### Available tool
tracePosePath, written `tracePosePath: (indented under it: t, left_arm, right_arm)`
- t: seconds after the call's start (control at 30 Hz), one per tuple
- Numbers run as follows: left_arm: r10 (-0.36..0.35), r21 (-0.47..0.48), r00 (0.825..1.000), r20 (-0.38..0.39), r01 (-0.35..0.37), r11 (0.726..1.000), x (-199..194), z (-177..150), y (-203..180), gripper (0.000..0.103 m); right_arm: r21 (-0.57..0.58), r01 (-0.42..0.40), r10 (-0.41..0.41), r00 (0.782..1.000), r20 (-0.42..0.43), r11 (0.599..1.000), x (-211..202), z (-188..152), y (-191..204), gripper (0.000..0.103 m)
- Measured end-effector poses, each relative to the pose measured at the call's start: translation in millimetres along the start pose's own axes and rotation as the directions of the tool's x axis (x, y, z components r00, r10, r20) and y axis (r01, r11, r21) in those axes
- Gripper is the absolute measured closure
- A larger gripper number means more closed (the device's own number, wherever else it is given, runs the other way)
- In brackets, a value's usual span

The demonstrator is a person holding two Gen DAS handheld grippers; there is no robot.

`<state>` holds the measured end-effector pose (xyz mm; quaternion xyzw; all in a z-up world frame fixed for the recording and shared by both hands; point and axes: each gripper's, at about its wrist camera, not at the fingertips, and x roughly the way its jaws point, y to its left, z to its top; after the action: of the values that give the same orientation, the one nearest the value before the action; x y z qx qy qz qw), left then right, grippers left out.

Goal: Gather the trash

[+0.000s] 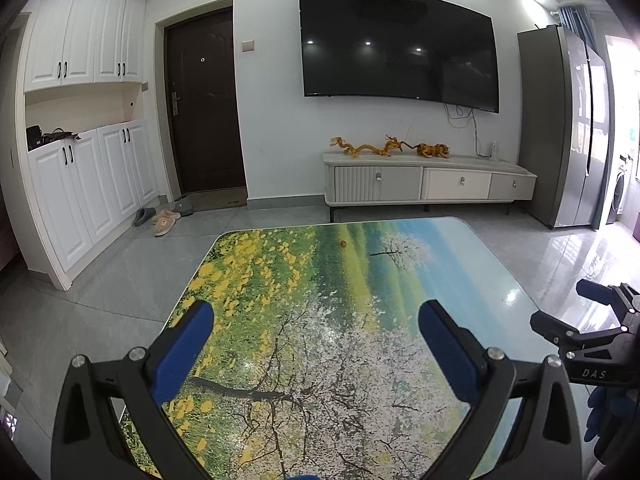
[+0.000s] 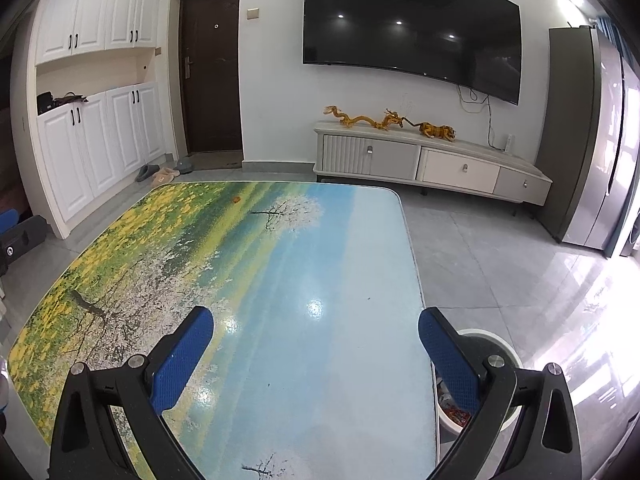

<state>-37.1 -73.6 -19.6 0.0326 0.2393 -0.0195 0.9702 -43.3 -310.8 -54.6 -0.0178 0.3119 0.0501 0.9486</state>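
Both grippers wide, scrap [image 1: 343,243] far tbl end

Bare table [image 1: 320,320], 1 small orange scrap [image 1: 343,243] far side, bin [image 2: 496,344] beside right edge

scrap [image 1: 343,243] on table [image 1: 360,320] far end; bin [image 2: 505,354] right of table.

This place is a home, in the living room close to the entrance. A big television [image 1: 398,46] hangs on the white wall above a low cabinet [image 1: 428,182] that carries golden animal figures [image 1: 388,147]. At the left there is a dark entrance door [image 1: 204,104], slippers [image 1: 162,218] on the tile floor, and white cupboards [image 1: 86,120]. A tall refrigerator [image 1: 568,128] stands at the right.
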Motion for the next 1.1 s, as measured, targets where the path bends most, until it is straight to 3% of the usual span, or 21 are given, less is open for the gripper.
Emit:
tracePosePath:
  t: [1.1]
  left_arm:
    - [-0.008,0.013,1.0,0.017,0.008,1.0,-12.4,-4.8,0.1,0.0]
  right_arm:
    - [-0.038,-0.023,0.024,1.0,0.015,0.999,-6.1,-1.8,29.0,0.0]
